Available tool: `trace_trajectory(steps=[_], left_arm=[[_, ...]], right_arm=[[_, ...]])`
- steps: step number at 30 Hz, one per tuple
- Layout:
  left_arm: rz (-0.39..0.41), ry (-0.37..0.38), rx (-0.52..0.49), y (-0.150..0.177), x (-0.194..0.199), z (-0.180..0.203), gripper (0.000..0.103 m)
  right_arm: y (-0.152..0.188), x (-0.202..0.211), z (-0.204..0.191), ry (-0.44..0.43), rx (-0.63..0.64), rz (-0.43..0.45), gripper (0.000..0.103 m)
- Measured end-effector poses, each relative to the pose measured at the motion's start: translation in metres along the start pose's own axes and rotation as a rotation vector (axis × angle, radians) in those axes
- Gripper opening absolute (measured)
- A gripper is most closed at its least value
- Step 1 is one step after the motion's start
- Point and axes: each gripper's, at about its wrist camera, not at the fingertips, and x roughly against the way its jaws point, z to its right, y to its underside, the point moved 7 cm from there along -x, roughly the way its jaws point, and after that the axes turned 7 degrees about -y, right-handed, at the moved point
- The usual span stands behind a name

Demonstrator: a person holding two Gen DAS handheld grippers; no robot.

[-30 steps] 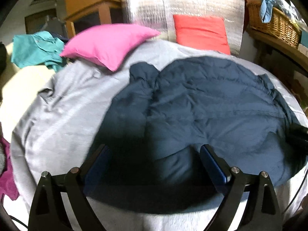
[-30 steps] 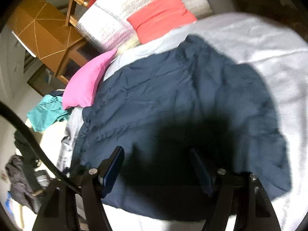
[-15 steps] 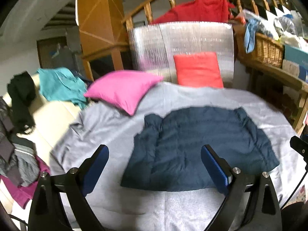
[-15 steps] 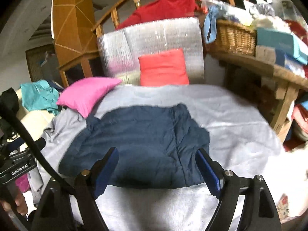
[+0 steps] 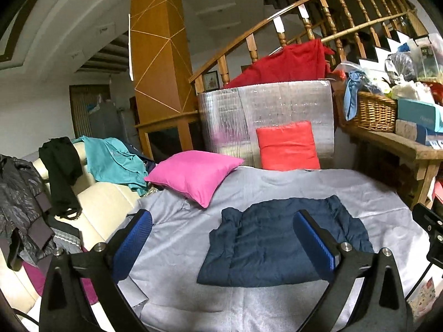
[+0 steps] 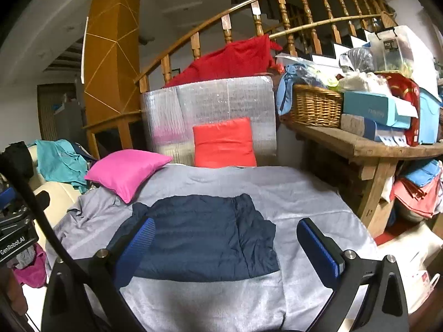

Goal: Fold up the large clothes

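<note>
Navy jacket [image 5: 279, 244] lies folded into a rough rectangle, flat on the grey sheet [image 5: 277, 185] covering the bed, about mid-sheet, nothing on top of it. Some wrinkles, left edge bunched.

Left gripper [image 5: 221, 238]: jaws spread wide, have just been opening a bit further, nothing between the pads, held above the jacket, not touching. Right gripper [image 6: 225, 244]: jaws spread wide too, have just been opening, also empty and clear of the fabric.

Around it: pink pillow [image 5: 193, 175] on the sheet's far-left corner, apart from the jacket. Red cushion [image 5: 288, 146] upright at the head, leaning on a silver foil panel [image 5: 265, 110]. Red cloth [image 5: 285, 65] draped behind that, against the stair railing [image 5: 279, 31]. Teal garment [image 5: 110, 160] and dark clothes on the cream sofa to the left. Wicker basket [image 6: 315, 108] and boxes on the wooden bench [image 6: 360, 144] to the right.
</note>
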Motion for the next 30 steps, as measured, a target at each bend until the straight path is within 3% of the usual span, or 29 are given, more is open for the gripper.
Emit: trace_trajectory(steps=[30], left_arm=[[-0.040, -0.012, 0.053, 0.002, 0.002, -0.017, 0.102]], right_arm=[[0.013, 0.002, -0.029, -0.040, -0.010, -0.042, 0.103]])
